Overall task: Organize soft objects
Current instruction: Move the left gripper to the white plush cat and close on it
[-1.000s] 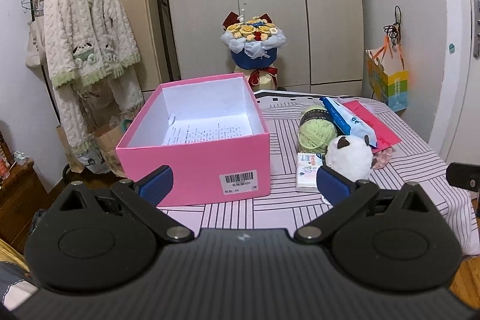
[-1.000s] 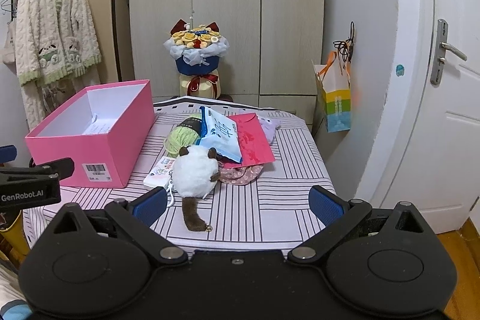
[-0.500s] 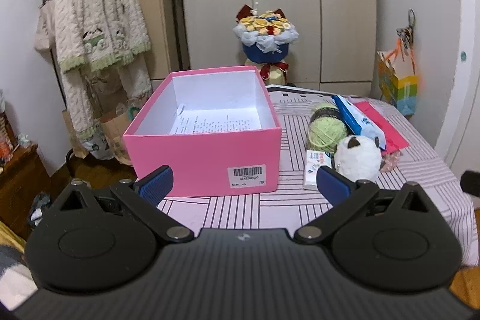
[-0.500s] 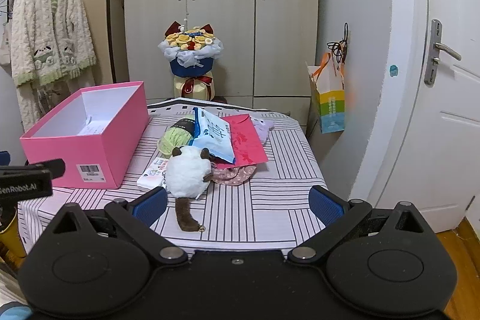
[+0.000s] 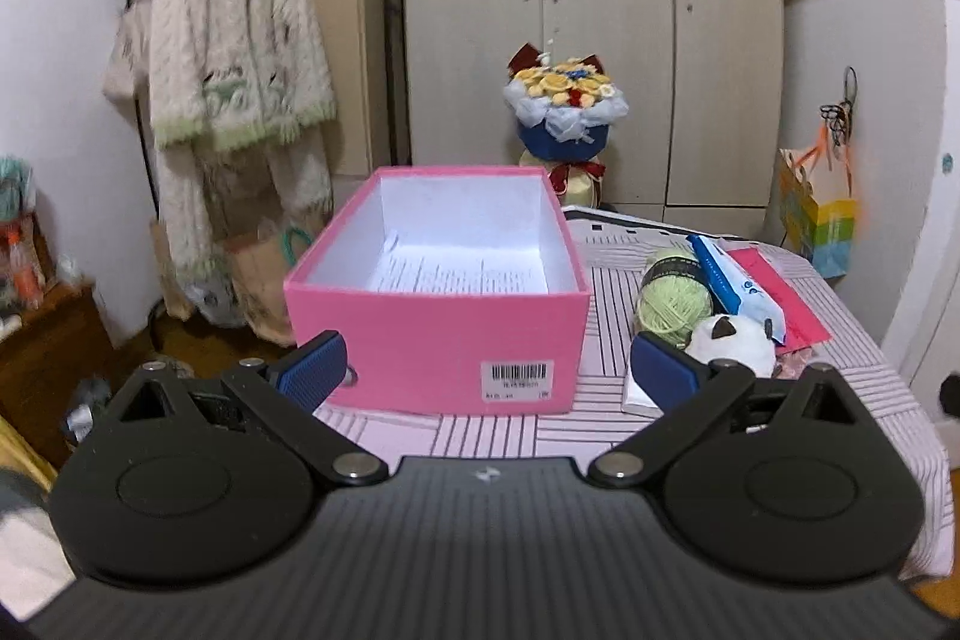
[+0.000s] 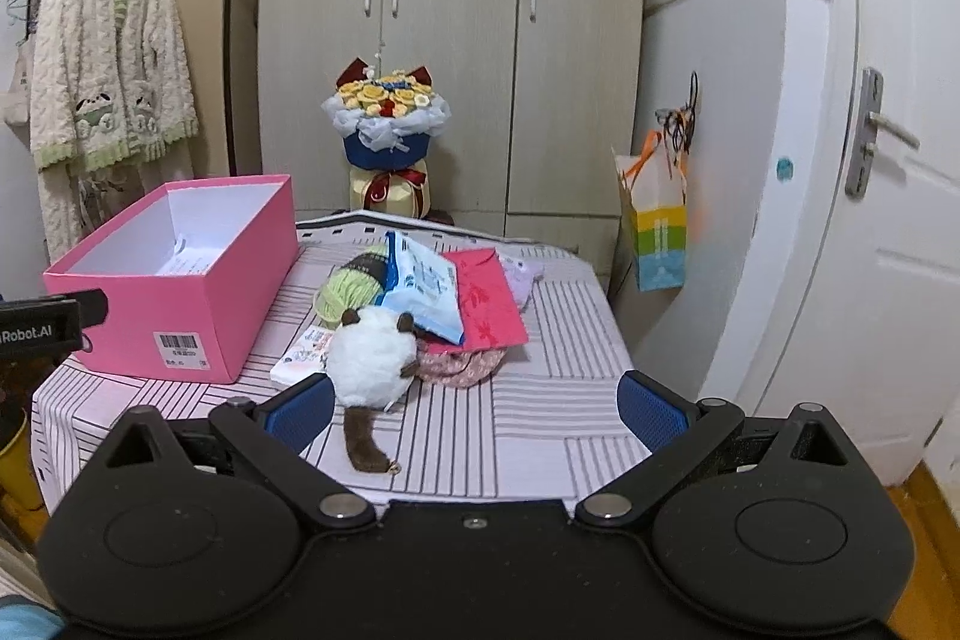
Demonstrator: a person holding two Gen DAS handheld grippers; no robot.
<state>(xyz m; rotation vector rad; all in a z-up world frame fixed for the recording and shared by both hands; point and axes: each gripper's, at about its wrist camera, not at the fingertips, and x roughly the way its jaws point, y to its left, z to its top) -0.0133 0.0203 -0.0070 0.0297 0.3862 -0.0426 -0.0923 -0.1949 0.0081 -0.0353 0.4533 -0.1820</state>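
Both tongs have drawn closer to the striped bench (image 6: 540, 436) since the earlier frame. Your left tongs (image 5: 489, 367) and right tongs (image 6: 477, 409) are spread wide, holding nothing. Locate the white plush toy with brown tail (image 6: 372, 364) right of the open pink cardboard box (image 5: 432, 340), touching the green yarn ball (image 6: 345, 295).

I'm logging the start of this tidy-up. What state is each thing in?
Pink box: open, only paper inside.
Plush toy: lying on table, ungrasped.
Yarn ball: wound, on table.
Wardrobe: doors closed.
Left gripper: open, empty.
Right gripper: open, empty.
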